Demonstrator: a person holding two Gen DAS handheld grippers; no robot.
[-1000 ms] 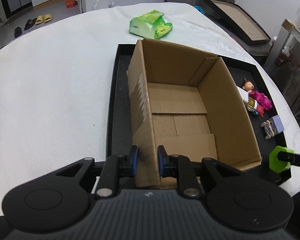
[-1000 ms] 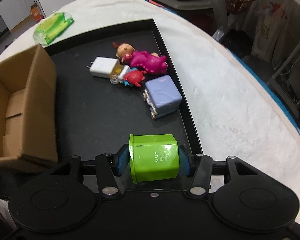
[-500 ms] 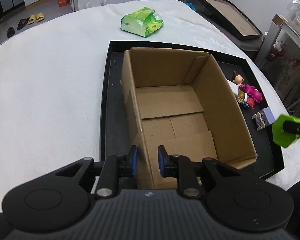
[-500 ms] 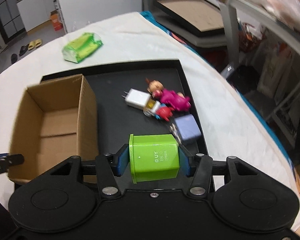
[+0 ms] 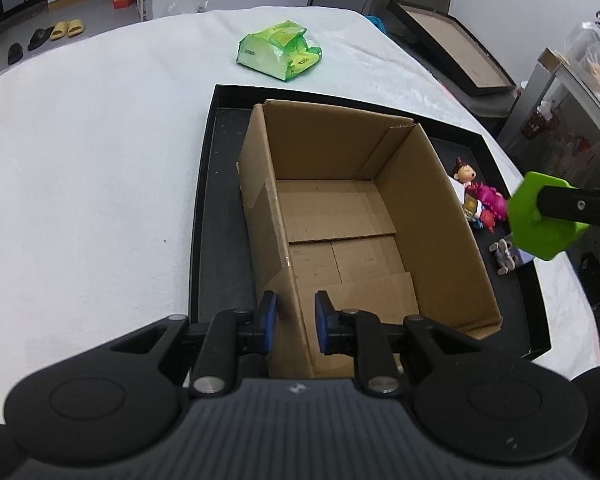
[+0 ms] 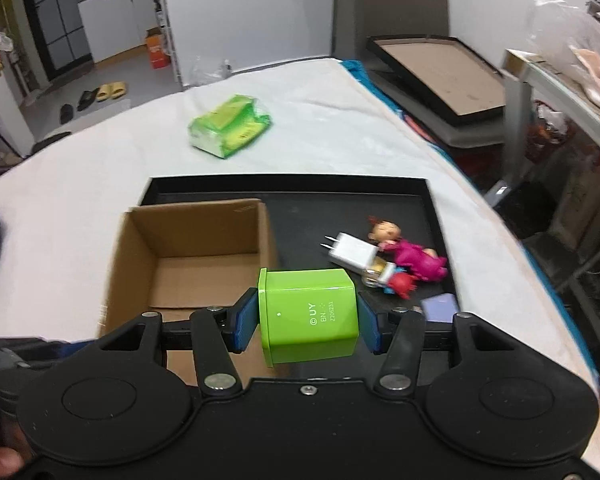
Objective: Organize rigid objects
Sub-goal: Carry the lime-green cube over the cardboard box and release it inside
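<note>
An open, empty cardboard box stands on a black tray. My left gripper is shut on the box's near left wall. My right gripper is shut on a green block and holds it in the air above the tray, just right of the box; the block also shows in the left wrist view. A white charger, a pink doll, a red toy and a lilac cube lie on the tray to the right.
A green snack packet lies on the white tablecloth beyond the tray; it also shows in the right wrist view. A framed board and shelving stand off the table's right side.
My right gripper has lifted the green block up off the tray and moved it left toward the box. My left gripper has kept its hold on the box wall.
</note>
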